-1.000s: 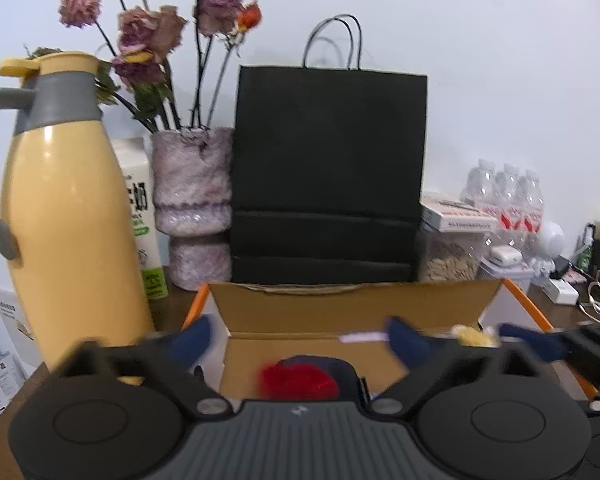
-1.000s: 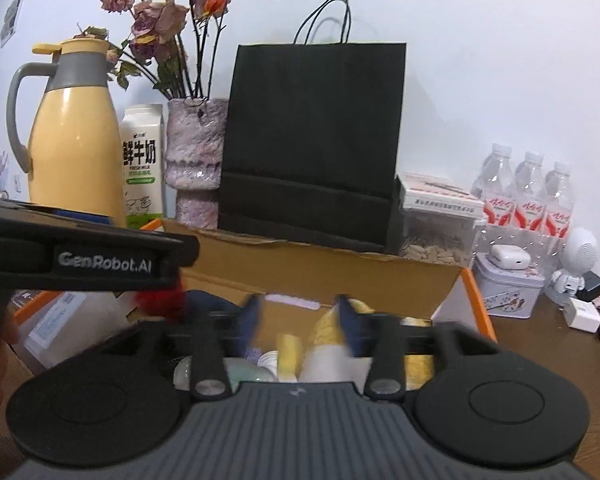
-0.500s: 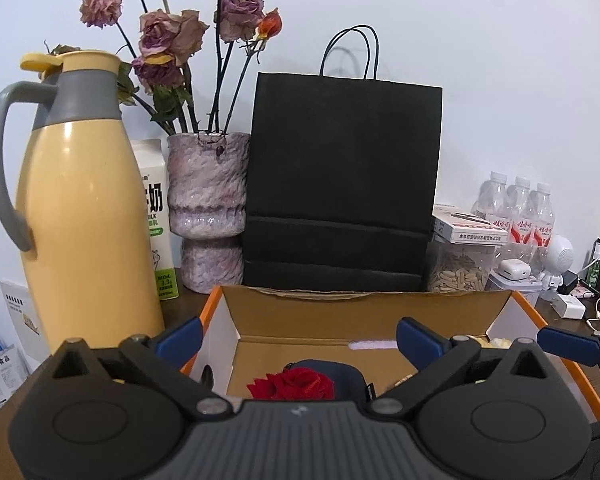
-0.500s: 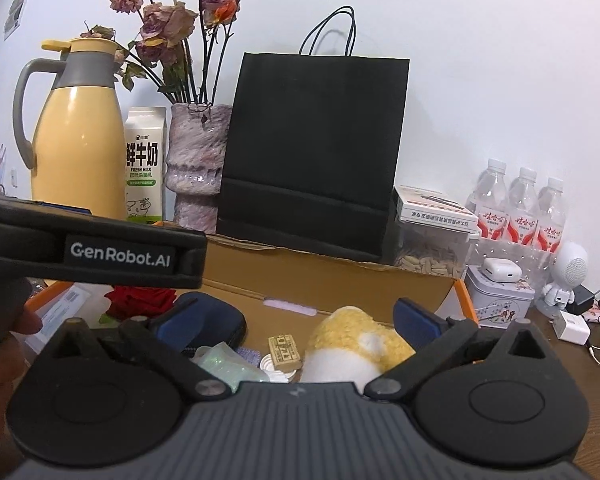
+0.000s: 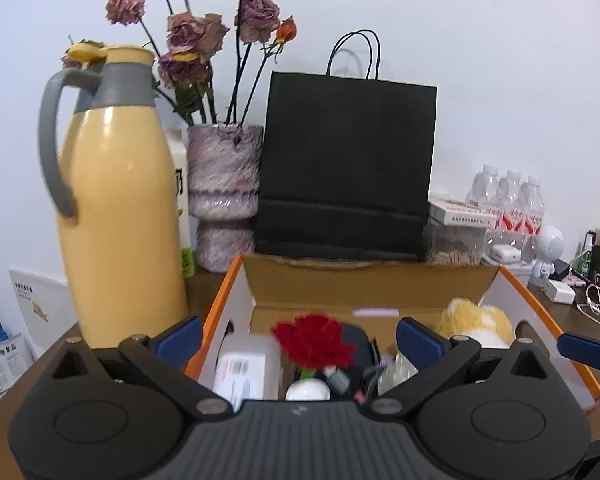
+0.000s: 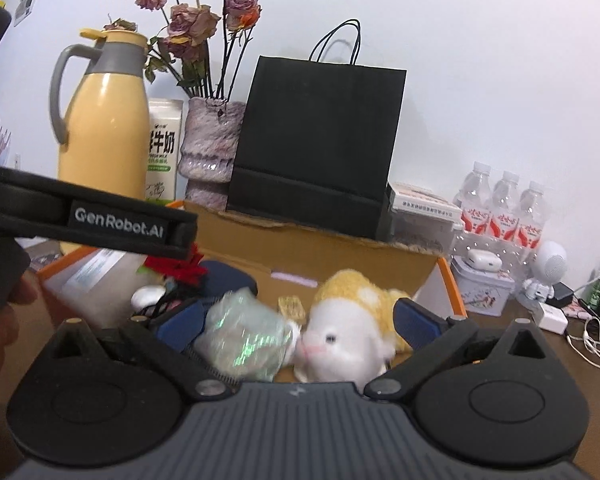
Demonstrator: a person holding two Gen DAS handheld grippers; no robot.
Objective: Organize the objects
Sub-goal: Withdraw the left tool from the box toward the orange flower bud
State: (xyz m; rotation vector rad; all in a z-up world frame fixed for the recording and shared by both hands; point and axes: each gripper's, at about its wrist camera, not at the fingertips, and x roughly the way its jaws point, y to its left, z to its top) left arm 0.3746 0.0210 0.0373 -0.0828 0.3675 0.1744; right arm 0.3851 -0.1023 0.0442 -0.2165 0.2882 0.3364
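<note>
Both tools now open and higher over the box

The right tool [image 6: 296, 326], nearly shut a second ago, now stands spread wide with the plush toy [image 6: 352, 332] and a shiny wrapped packet [image 6: 246, 338] between its fingers. The left tool [image 5: 298, 338] sits higher and further back, so the cardboard box [image 5: 372, 286], red flower [image 5: 316, 340] and white bottle [image 5: 246, 368] show more fully ahead of it.

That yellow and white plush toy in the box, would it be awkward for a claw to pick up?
Probably not. The plush toy looks soft and furry, so it would likely squash and give rather than slip. It seems light for its bulk and unlikely to break. Lying among clutter in the cardboard box, it may sag or drag the shiny wrapped bundle beside it.
</note>
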